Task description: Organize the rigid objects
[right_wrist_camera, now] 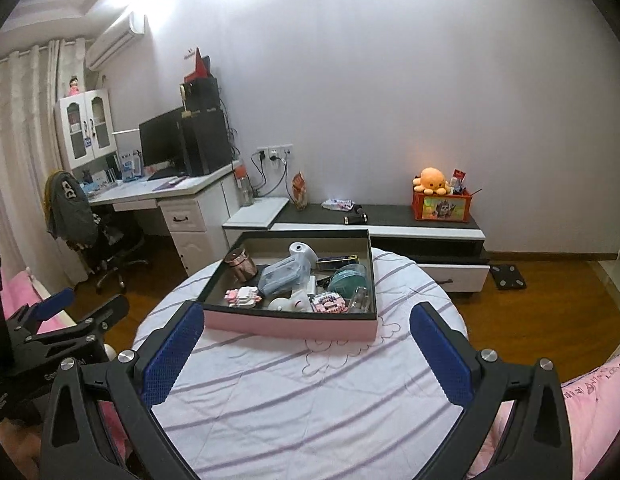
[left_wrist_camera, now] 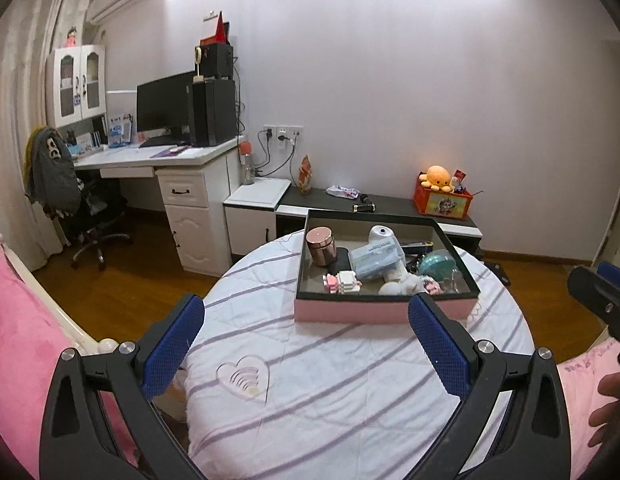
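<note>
A pink box with a dark rim (left_wrist_camera: 349, 312) (right_wrist_camera: 290, 326) sits at the far side of a round table under a striped white cloth (left_wrist_camera: 329, 392) (right_wrist_camera: 310, 400). In it lie a rose-gold jar (left_wrist_camera: 321, 246) (right_wrist_camera: 241, 266), a white handheld device (left_wrist_camera: 379, 236) (right_wrist_camera: 302, 252), a blue packet (left_wrist_camera: 375, 262) (right_wrist_camera: 282, 276), pink block figures (left_wrist_camera: 341, 282) (right_wrist_camera: 244, 297), a teal round case (left_wrist_camera: 435, 264) (right_wrist_camera: 347, 276) and other small items. My left gripper (left_wrist_camera: 306, 320) is open and empty, short of the box. My right gripper (right_wrist_camera: 306, 328) is open and empty, its fingers either side of the box's near wall.
Behind the table stands a low TV cabinet (left_wrist_camera: 389, 204) (right_wrist_camera: 389, 216) with an orange toy box (left_wrist_camera: 443, 200) (right_wrist_camera: 441, 202). A white desk with monitor (left_wrist_camera: 162, 104) and office chair (left_wrist_camera: 70, 192) is at left. Pink bedding (left_wrist_camera: 14, 340) flanks the table.
</note>
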